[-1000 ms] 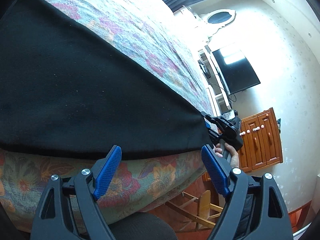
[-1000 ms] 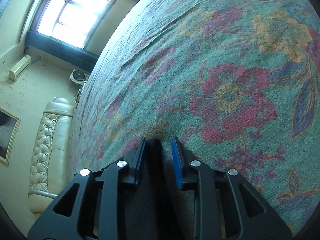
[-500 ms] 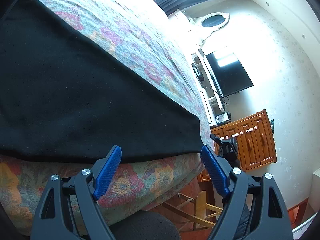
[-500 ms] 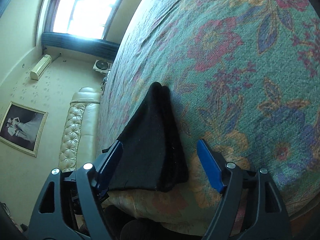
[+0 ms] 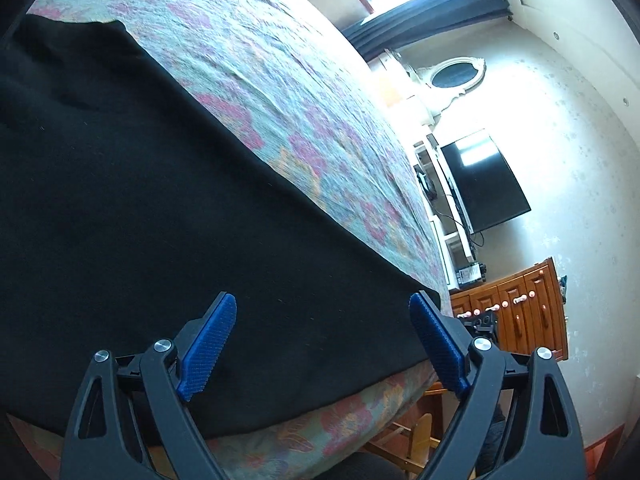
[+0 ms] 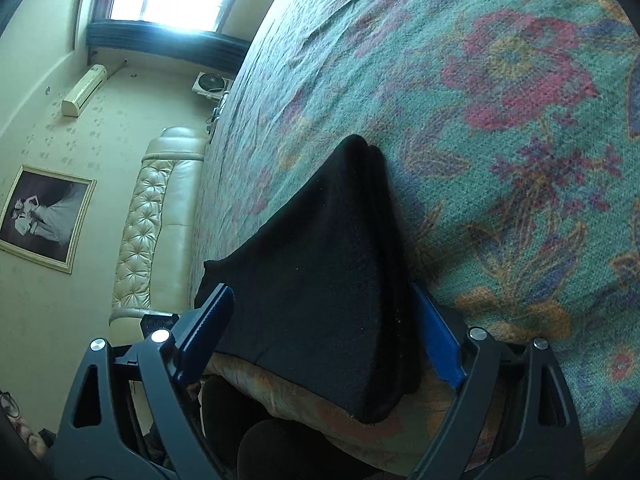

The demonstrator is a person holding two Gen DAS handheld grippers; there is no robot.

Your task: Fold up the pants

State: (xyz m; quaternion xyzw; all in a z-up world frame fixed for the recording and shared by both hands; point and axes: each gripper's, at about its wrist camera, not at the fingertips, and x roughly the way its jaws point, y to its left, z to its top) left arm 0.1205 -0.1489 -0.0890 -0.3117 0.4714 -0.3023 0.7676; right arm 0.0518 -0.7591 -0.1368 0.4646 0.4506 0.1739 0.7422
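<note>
Black pants (image 5: 152, 216) lie folded flat on the floral bedspread (image 5: 288, 92) at the bed's near edge; television (image 5: 484, 184) and wooden cabinet (image 5: 516, 312) beyond. Left gripper (image 5: 324, 344) and right gripper (image 6: 320, 340) tilt downward, jaws widening, pads clear of the cloth between them. A second ago the right pinched the fold.

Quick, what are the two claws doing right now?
Left claw: opening, holding nothing, over the black fabric pants.
Right claw: opening around the pants, not gripping.
</note>
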